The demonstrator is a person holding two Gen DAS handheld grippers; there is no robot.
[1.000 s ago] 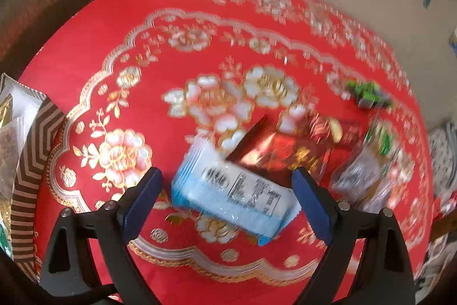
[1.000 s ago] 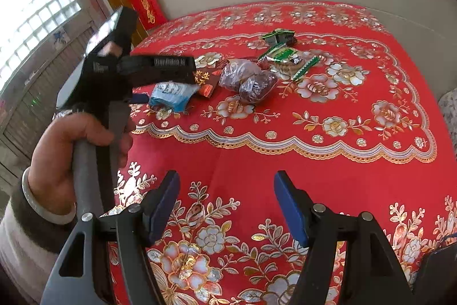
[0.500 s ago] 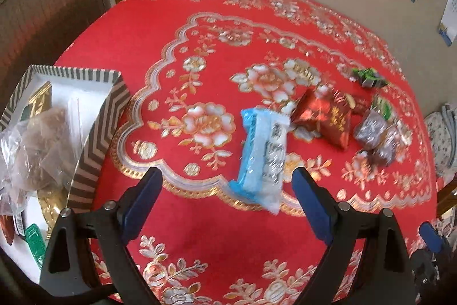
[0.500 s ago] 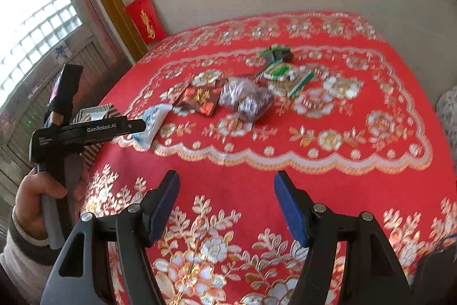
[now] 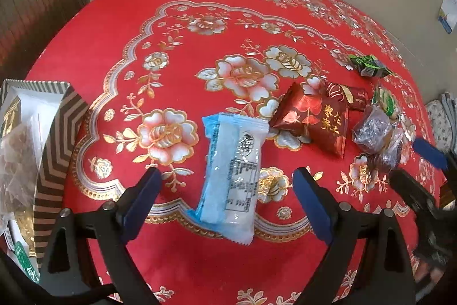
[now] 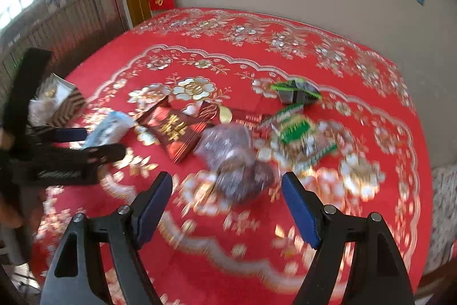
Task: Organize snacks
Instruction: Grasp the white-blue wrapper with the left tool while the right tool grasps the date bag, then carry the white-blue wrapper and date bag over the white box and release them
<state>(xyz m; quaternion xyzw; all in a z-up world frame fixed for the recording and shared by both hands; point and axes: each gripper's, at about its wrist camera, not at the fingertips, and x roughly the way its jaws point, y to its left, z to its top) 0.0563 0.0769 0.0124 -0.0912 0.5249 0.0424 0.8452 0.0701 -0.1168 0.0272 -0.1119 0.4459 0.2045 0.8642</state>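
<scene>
Now left gripper (image 5: 225, 202) hangs w/ jaws spread either side of the blue packet (image 5: 232, 176) lying flat on counter, prob. lined up for striped box (image 5: 57, 139); right gripper (image 6: 227, 209) jaws spread too, over clear bags (image 6: 237, 162).

The tablecloth (image 5: 120, 27) is bright red, printed with white and gold flowers and a scalloped silver-and-gold border. The long snack packet (image 5: 232, 176) is light blue and white with black print. The foil pouch (image 5: 311, 122) beside it is dark red with a red flower and gold characters. The small wrapped sweet (image 5: 368, 66) is green and black. The clear bag (image 6: 237, 162) shows dark purplish-brown contents. The box (image 5: 54, 150) has a brown-and-cream zigzag wall and a white inside. The left claw (image 5: 227, 205) and right claw (image 6: 228, 209) are black with dark blue pads (image 5: 311, 205)
</scene>
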